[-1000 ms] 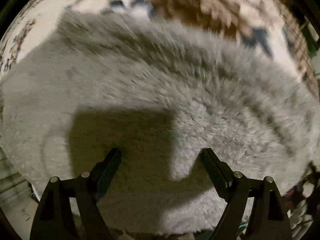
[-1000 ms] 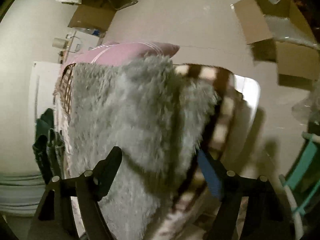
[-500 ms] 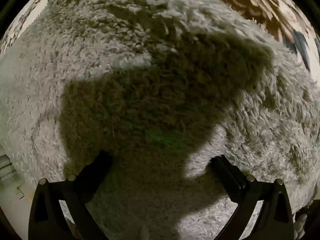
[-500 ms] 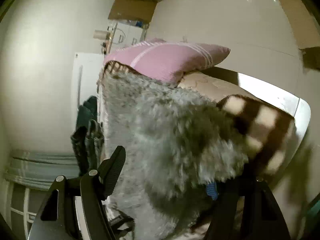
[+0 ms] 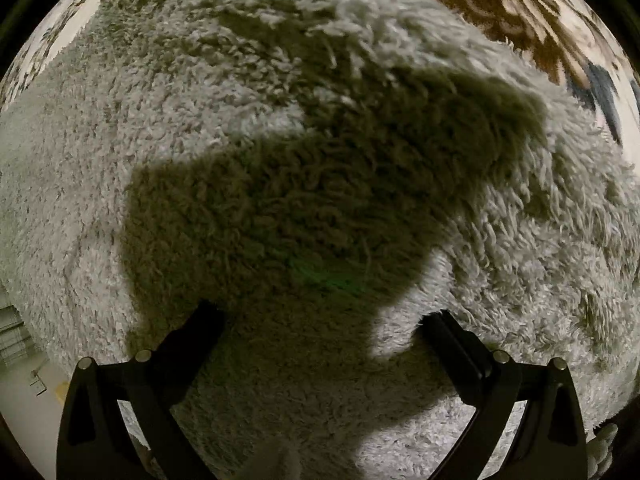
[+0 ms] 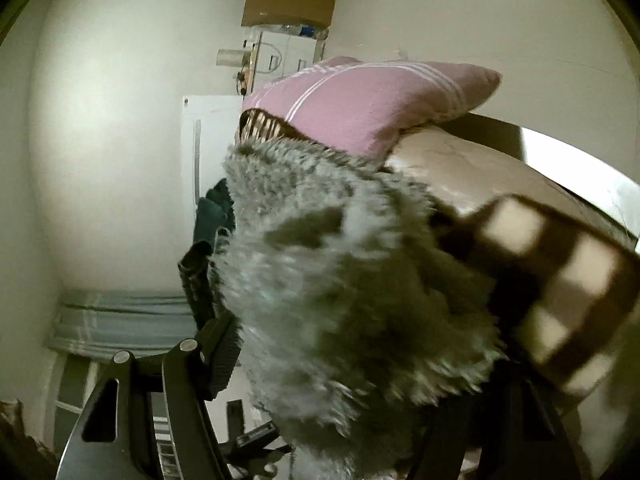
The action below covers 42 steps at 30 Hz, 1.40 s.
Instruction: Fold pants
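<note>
The pants are grey and fluffy. In the left wrist view they (image 5: 280, 140) fill nearly the whole frame, lying on a patterned bedspread. My left gripper (image 5: 324, 320) is open, its fingertips (image 5: 204, 316) pressed down into the pile with nothing between them. In the right wrist view a bunch of the grey pants (image 6: 340, 288) sits between the open jaws of my right gripper (image 6: 360, 364). The left finger (image 6: 224, 352) stands apart from the cloth. The right finger is hidden behind the cloth.
A brown and cream checked blanket (image 6: 560, 280) lies on the bed under the pants. A pink striped pillow (image 6: 360, 96) is at the bed's far end. Dark clothes (image 6: 208, 216) hang beside the bed. The patterned bedspread (image 5: 520, 12) shows at the top right.
The left gripper has come down close onto the pants, which now fill its view. The right gripper has tilted and moved closer, so the pants bunch nearer the camera between its jaws.
</note>
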{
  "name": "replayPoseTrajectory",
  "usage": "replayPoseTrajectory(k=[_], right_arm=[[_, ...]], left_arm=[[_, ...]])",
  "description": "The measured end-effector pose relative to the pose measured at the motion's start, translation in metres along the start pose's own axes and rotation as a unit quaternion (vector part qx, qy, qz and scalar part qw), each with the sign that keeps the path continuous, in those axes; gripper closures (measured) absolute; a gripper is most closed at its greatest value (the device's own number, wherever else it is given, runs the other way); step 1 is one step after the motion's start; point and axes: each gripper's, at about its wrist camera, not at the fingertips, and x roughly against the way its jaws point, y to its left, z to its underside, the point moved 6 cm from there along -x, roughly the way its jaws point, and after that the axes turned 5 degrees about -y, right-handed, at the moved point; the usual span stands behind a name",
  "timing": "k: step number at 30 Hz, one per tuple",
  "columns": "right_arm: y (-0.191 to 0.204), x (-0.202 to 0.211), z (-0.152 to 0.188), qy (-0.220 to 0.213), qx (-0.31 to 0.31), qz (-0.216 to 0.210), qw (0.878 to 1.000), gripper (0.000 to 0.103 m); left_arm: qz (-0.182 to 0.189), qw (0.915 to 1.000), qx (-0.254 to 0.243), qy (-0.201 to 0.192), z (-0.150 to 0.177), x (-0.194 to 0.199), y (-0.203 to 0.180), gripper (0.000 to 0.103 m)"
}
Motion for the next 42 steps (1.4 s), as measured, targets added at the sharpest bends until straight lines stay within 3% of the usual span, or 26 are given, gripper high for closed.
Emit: replayPoseTrajectory(k=[2,3,4,8,12,16,22,24,26,28,35,39,42], right_arm=[[0.002,-0.006,0.000,-0.011,0.013,0.028,0.999,0.043],[0.001,-0.009,-0.001,-0.017,0.018,0.056,0.998,0.069],[0.000,-0.008,-0.003,-0.022,0.022,0.079,0.996,0.081],[0.012,-0.008,0.000,-0.042,0.048,0.136,0.989,0.085],[0.059,-0.004,0.016,-0.054,0.106,0.164,0.979,0.086],[0.118,0.010,0.032,-0.059,0.169,0.177,0.968,0.086],[0.215,-0.019,0.109,-0.027,0.289,0.200,0.936,0.087],[0.242,-0.048,0.156,0.003,0.344,0.214,0.914,0.087],[0.251,-0.073,0.193,0.030,0.374,0.220,0.901,0.087],[0.258,-0.111,0.249,0.065,0.424,0.226,0.875,0.087],[0.223,-0.205,0.421,0.175,0.526,0.245,0.795,0.087],[0.204,-0.220,0.484,0.205,0.569,0.253,0.755,0.087],[0.190,-0.232,0.507,0.234,0.587,0.277,0.724,0.082]], left_arm=[[0.000,1.0000,0.000,-0.001,0.001,0.001,0.000,0.000],[0.000,1.0000,0.000,-0.002,0.001,0.001,0.000,0.000],[0.001,1.0000,0.000,-0.004,0.001,0.001,0.000,0.000],[0.001,1.0000,0.000,-0.005,0.002,0.003,0.000,0.000],[-0.006,0.9996,-0.015,-0.022,0.004,0.018,-0.005,0.000],[0.026,0.9986,-0.025,-0.039,0.009,0.047,-0.012,0.000],[0.093,0.9942,-0.008,-0.053,0.009,0.098,0.018,0.000],[0.099,0.9931,0.006,-0.062,0.007,0.115,0.047,0.000],[0.100,0.9922,0.023,-0.071,0.005,0.127,0.079,0.000],[0.091,0.9917,0.042,-0.080,0.003,0.137,0.117,0.000],[0.053,0.9880,0.112,-0.092,0.006,0.130,0.242,0.000],[0.051,0.9844,0.143,-0.088,0.006,0.120,0.276,0.000],[0.058,0.9824,0.153,-0.091,0.001,0.119,0.281,0.000]])
